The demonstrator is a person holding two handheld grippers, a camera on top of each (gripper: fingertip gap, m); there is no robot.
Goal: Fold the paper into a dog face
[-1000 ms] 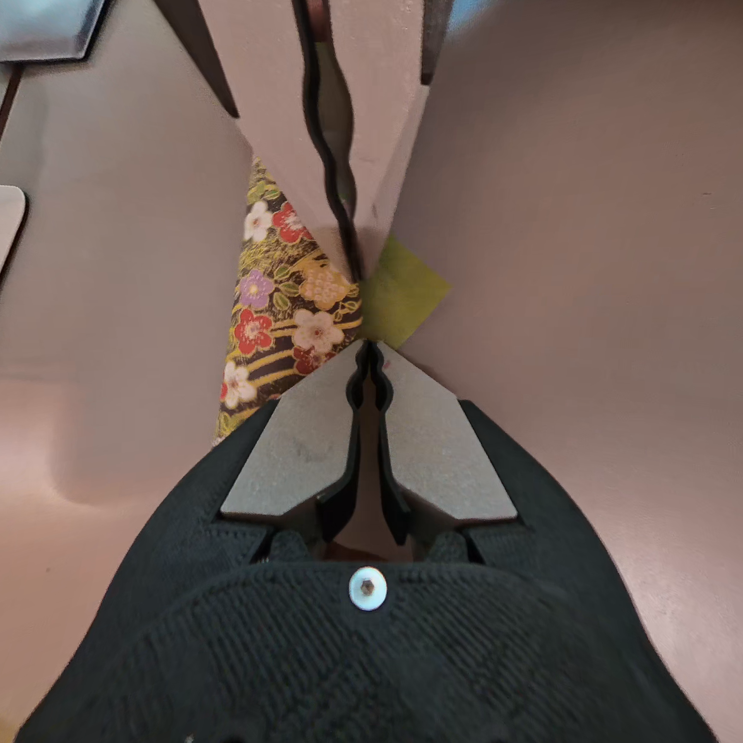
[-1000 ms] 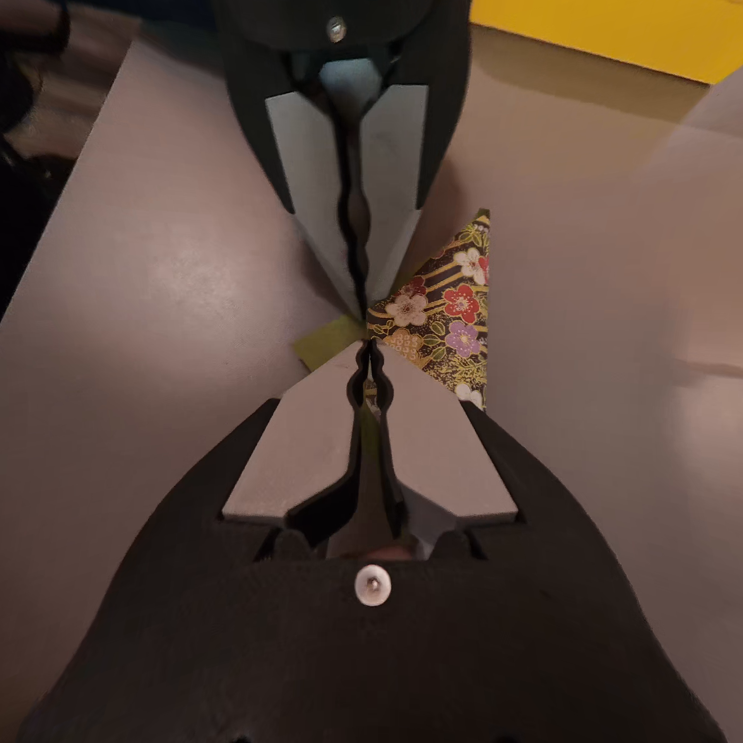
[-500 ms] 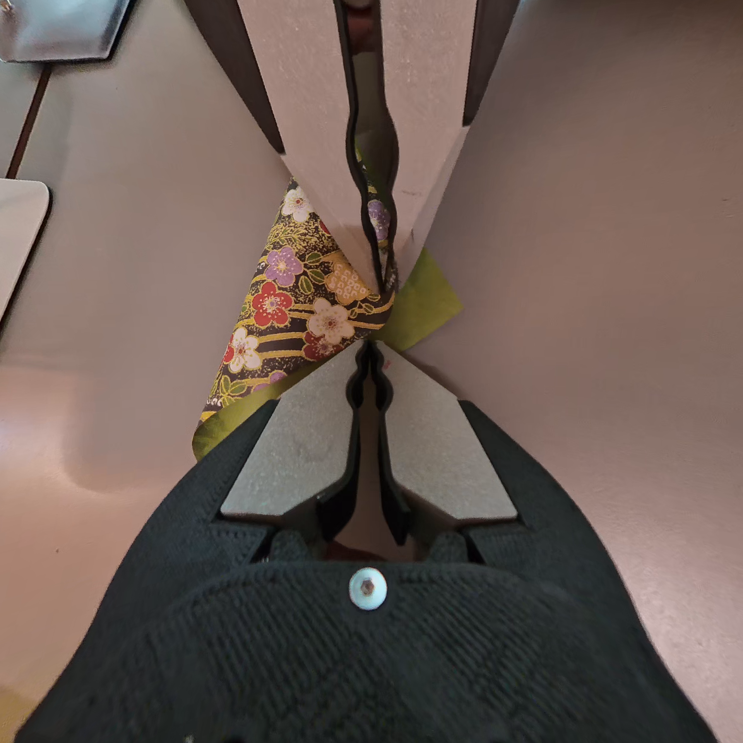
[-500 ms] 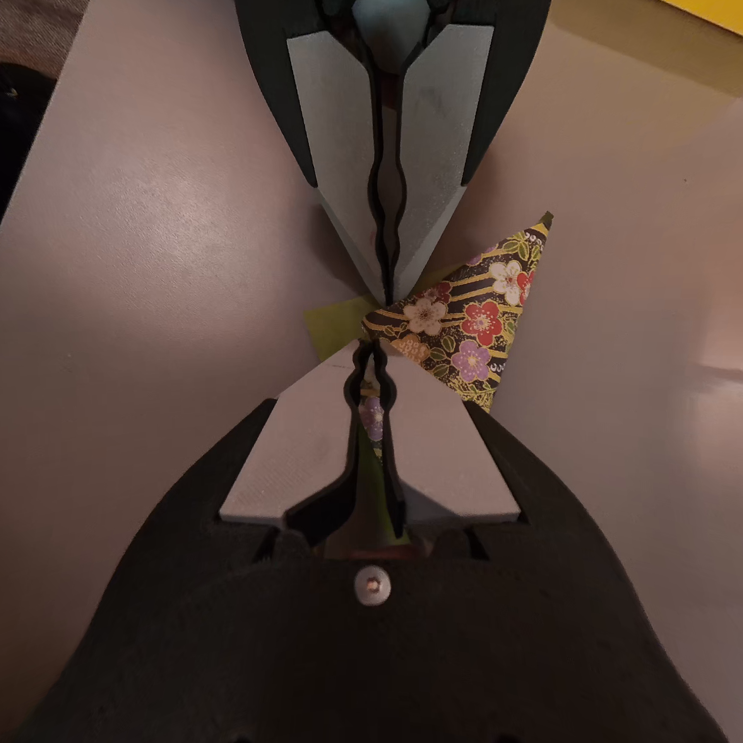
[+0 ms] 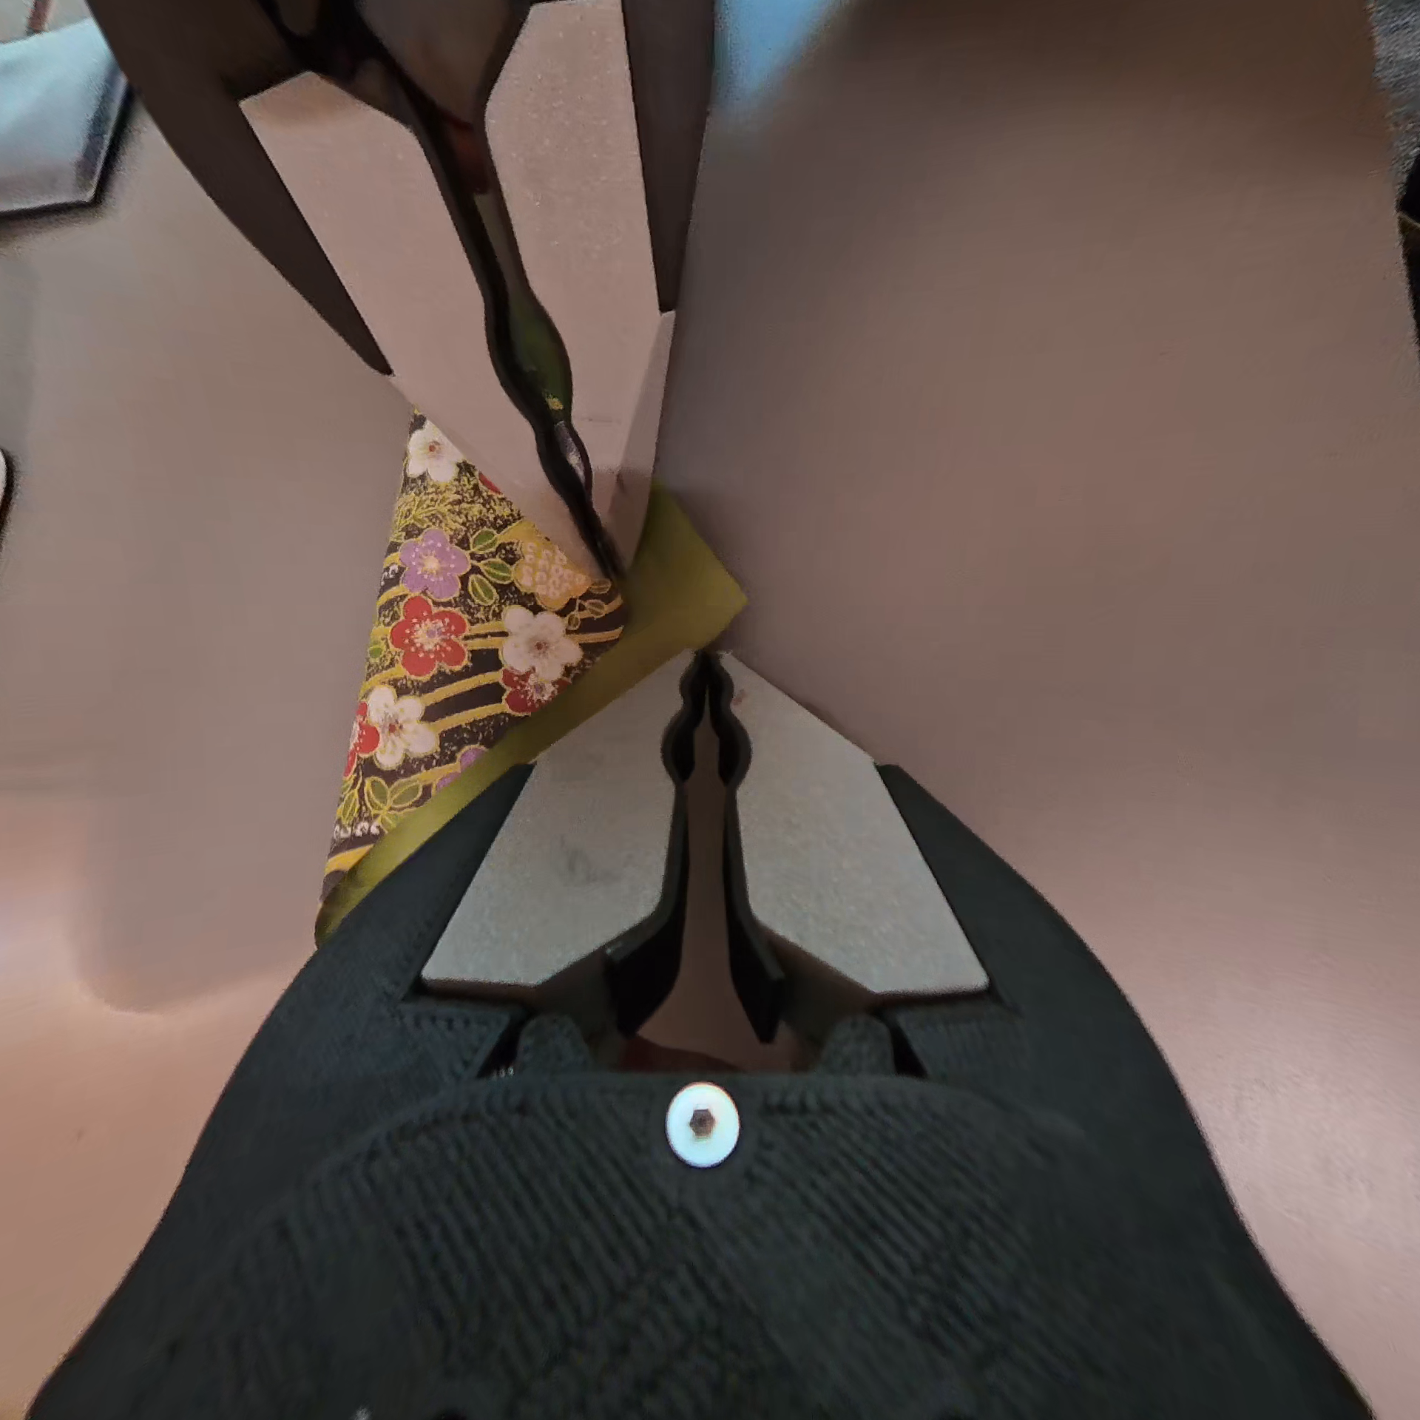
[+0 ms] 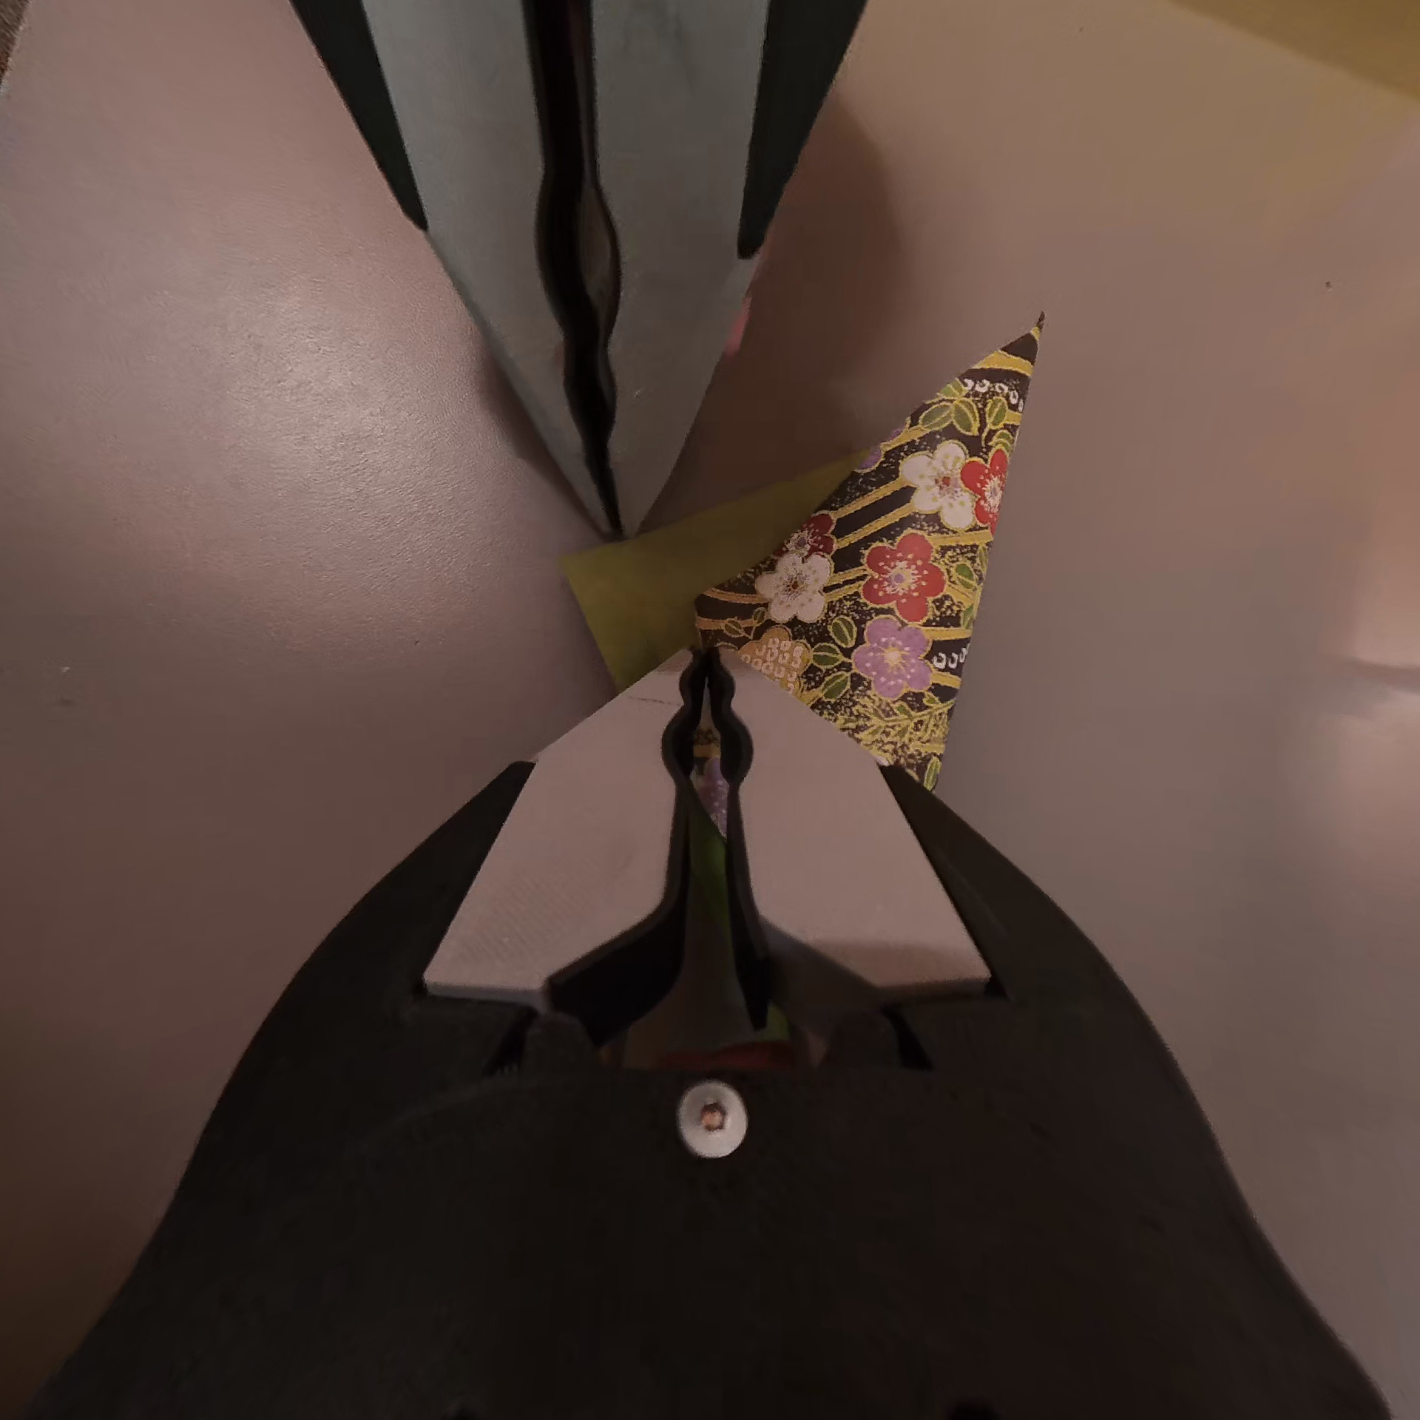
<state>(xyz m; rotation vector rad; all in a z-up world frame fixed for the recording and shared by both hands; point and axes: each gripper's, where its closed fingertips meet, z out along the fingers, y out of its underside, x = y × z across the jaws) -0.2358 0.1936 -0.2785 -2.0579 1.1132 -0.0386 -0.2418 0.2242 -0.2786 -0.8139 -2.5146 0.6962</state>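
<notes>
The paper [image 5: 461,653] is folded, floral on a dark ground outside and plain green inside. It lies partly raised off the table, and also shows in the right wrist view [image 6: 907,568]. My right gripper [image 6: 705,661] is shut on one layer of it, with floral and green paper showing in the gap between its jaws. In the left wrist view it comes in from the top [image 5: 607,565], tilted. My left gripper [image 5: 703,665] is shut with nothing between its jaws. Its tip stands right at the green corner, opposite the right gripper [image 6: 615,526].
The smooth pale table [image 5: 1076,538] runs out on all sides of the paper. A grey flat object with a dark edge [image 5: 46,115] lies at the far left. A yellowish surface [image 6: 1368,69] shows at the far right edge in the right wrist view.
The right gripper has tilted and pulled its paper layer, so the floral flap has spread and more green inside shows. The left gripper's tip has stayed shut by the green corner.
</notes>
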